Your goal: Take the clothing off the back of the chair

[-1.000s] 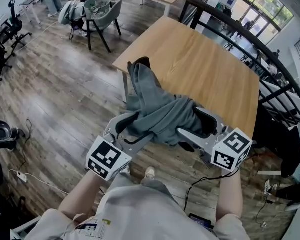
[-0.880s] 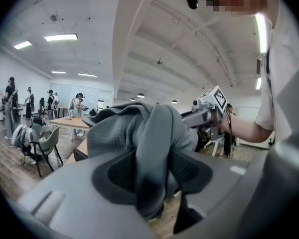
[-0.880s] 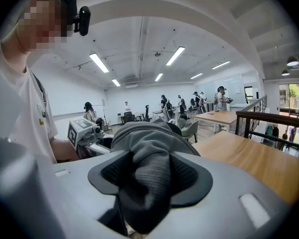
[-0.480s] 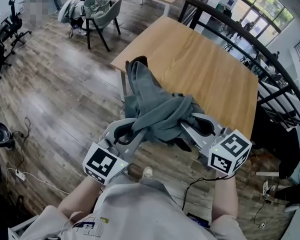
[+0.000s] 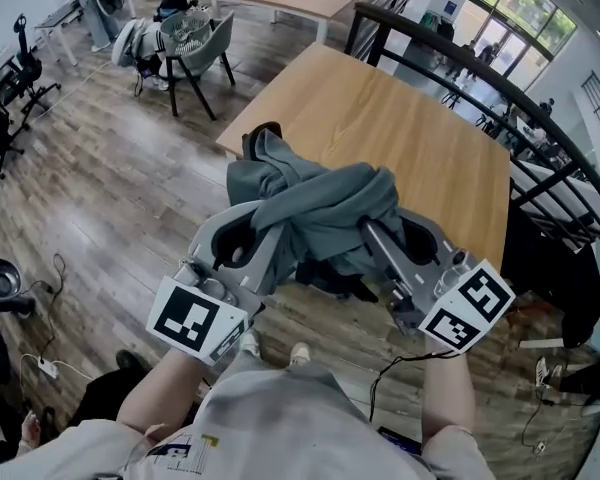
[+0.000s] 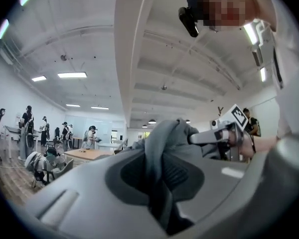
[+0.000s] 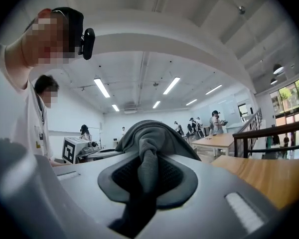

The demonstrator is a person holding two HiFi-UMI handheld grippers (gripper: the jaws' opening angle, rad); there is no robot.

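Observation:
A grey garment (image 5: pixel 320 208) hangs bunched between my two grippers, raised above the dark chair (image 5: pixel 332 276), whose back tip (image 5: pixel 267 128) shows behind the cloth. My left gripper (image 5: pixel 268 230) has a fold of the garment (image 6: pixel 162 156) pinched between its pads, jaws still closing. My right gripper (image 5: pixel 376 234) grips another fold (image 7: pixel 145 156) the same way, also closing. Both point level, side by side. The right gripper's marker cube (image 6: pixel 237 117) shows in the left gripper view, and the left gripper's cube (image 7: pixel 74 150) in the right gripper view.
A long wooden table (image 5: pixel 420 138) stands just beyond the chair, with a black railing (image 5: pixel 500 83) behind it. Another chair draped with clothes (image 5: pixel 192 36) stands far left. A black cable (image 5: pixel 395 368) trails on the wood floor by my feet. People stand in the background.
Both grippers' jaws went from wide apart around the garment to pinched on it, and both hands rose, lifting the cloth up from the chair.

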